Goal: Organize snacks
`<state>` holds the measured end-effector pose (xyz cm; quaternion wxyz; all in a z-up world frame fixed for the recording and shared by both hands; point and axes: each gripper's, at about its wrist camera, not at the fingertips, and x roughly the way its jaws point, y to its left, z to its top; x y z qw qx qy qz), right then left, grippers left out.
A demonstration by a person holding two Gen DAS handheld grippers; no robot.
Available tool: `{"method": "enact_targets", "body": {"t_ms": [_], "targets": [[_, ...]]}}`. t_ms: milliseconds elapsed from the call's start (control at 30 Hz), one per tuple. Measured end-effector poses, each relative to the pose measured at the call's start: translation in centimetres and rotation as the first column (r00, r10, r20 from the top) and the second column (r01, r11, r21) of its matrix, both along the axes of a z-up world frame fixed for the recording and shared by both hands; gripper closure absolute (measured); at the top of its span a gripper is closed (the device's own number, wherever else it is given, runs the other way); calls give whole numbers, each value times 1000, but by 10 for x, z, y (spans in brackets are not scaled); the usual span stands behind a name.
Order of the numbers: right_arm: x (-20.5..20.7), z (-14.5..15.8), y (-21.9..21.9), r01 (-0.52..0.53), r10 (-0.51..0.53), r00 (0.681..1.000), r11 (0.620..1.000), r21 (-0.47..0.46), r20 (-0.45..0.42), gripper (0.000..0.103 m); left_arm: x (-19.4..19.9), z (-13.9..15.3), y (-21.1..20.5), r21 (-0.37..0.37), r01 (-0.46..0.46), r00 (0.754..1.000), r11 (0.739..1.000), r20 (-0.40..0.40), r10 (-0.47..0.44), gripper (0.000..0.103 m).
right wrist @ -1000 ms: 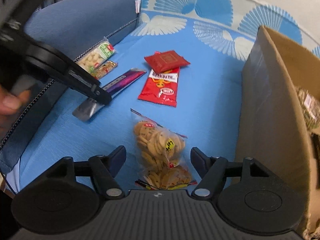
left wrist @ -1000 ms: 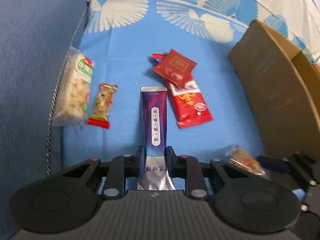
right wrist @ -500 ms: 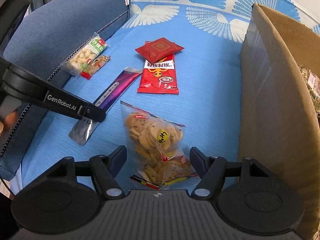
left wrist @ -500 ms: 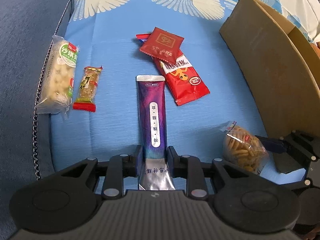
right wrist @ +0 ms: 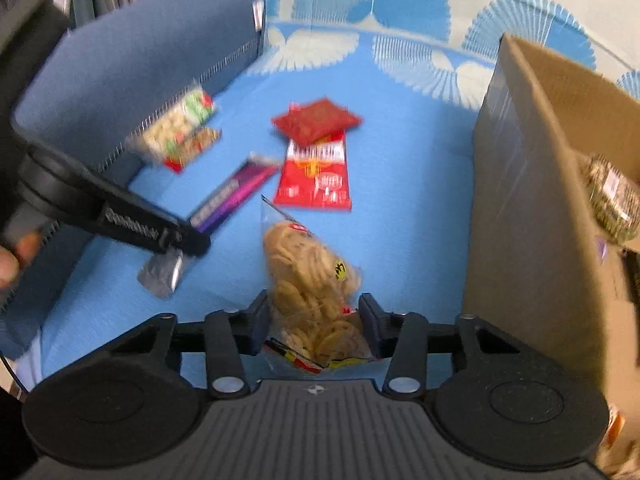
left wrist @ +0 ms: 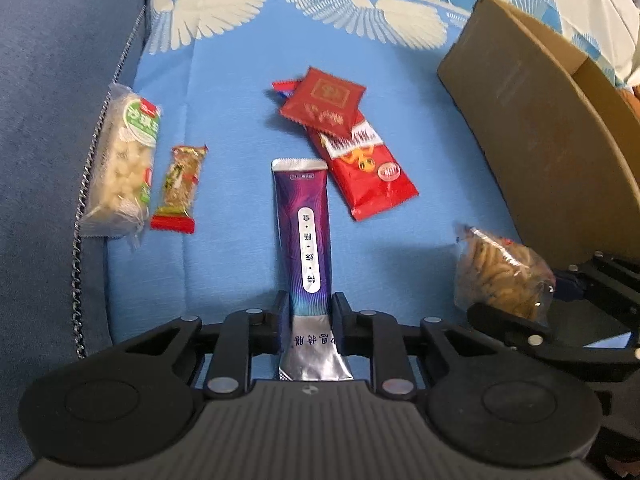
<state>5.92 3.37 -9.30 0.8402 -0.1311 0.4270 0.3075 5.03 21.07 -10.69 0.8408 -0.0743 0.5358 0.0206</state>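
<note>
Holding a purple stick (left wrist: 306, 236), the left gripper (left wrist: 308, 310) is clamped; right gripper (right wrist: 316, 314) pinches cookies (right wrist: 310, 276). One snack sits in the box (right wrist: 532, 184); four lie left.

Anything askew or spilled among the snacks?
Nothing spilled or torn. Only oddity: the red packet lies skewed across the top of the long red pack, overlapping it. Other loose snacks lie flat and apart on the blue sheet.
</note>
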Motion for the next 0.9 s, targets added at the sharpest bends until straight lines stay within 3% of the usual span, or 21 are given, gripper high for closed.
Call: {"method": "enact_targets", "body": {"t_ms": [267, 600, 633, 700, 800, 900], "targets": [[0, 23, -9, 20, -28, 995, 996, 87, 97, 57, 0, 19, 9, -32, -77, 992, 997, 97, 79, 79], [-3, 56, -28, 33, -77, 971, 980, 195, 225, 57, 0, 45, 13, -61, -138, 963, 989, 227, 148, 82], [-3, 60, -30, 35, -84, 968, 978, 206, 236, 57, -1, 48, 12, -64, -141, 957, 988, 247, 153, 84], [-4, 66, -37, 39, -99, 961, 973, 230, 257, 57, -1, 55, 11, -69, -143, 946, 987, 283, 157, 103], [-5, 75, -45, 45, -123, 949, 964, 261, 291, 57, -2, 67, 7, -91, -138, 926, 986, 342, 161, 103], [-4, 82, -54, 49, -141, 940, 957, 287, 312, 57, 3, 68, -2, -86, -115, 927, 990, 349, 138, 103]]}}
